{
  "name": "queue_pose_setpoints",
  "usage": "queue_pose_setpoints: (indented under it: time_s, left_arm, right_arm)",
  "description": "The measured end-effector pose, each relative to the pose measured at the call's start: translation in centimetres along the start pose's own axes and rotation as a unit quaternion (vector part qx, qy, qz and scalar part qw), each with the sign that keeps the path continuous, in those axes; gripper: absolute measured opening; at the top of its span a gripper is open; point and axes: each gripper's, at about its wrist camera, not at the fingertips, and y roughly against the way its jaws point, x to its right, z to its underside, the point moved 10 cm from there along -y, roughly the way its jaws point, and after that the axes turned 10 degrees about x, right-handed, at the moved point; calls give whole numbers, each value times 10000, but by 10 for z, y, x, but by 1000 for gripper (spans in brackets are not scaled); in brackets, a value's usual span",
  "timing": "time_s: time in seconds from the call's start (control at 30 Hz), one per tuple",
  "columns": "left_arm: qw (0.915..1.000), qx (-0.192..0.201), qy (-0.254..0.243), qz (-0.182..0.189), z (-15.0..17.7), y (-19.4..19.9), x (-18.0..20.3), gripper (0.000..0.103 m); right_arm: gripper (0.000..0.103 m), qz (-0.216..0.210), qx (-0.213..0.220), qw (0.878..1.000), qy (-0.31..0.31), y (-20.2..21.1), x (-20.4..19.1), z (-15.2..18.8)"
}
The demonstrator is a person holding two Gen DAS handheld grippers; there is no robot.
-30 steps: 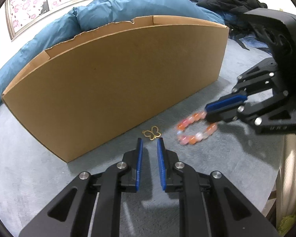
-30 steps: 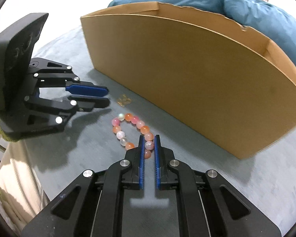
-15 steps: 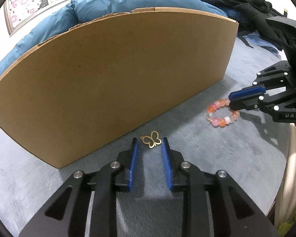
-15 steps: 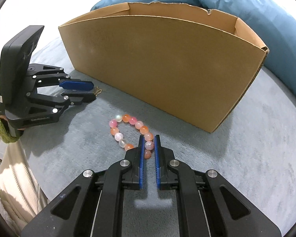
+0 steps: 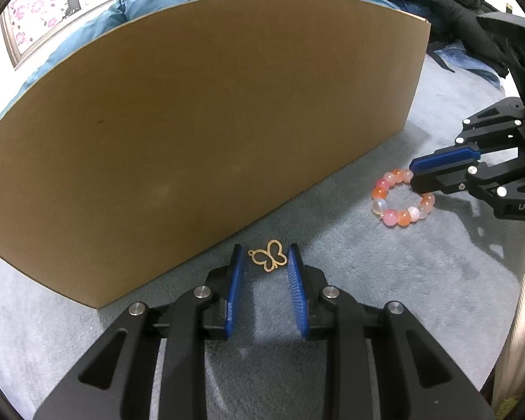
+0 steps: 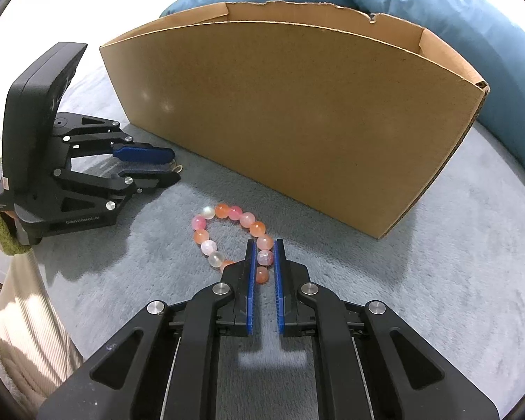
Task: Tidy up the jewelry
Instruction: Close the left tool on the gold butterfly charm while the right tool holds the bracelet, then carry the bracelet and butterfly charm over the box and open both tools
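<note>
- The inside of the cardboard box (image 6: 297, 119) is hidden; only its plain outer wall and torn top rim show. From the left wrist view the box wall fills most of the picture.
- In the right wrist view the butterfly pendant (image 5: 268, 260) is nearly all covered by the left gripper (image 5: 265, 257); only a gold loop peeks out.
- Since a second ago the left gripper's jaws have been opening; they now stand a little apart, one each side of the pendant, pads not pressing it. Earlier the pendant lay ahead of the tips.
- The right gripper (image 6: 264, 248) has its jaws almost closed, clamped on the near side of the bead bracelet (image 6: 206, 241), as before.
- Both pieces lie on the grey plush blanket (image 6: 455, 262), the pendant just beside the foot of the box, the bracelet near it.
- Open blanket lies to the right of the box; a blue duvet (image 6: 437, 10) rises behind.
</note>
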Motion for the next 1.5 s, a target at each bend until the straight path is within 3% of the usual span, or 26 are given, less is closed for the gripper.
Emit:
queue_pose_setpoints:
  time_s: [0.93,1.27,1.5]
  left_arm:
    - [9996,257,-69,-57,-1,5,0,21]
    - [9985,543,-13,-20,-4,29,-2,21]
    - [9952,978,-5,-35,-32,70,3,21]
  right_arm:
    - [8,56,-4,10000,23,5,-7,0]
    - [8,98,215,9997,20,23,-10,-7]
    - [7,36,421,9985,339,55,-28,-24]
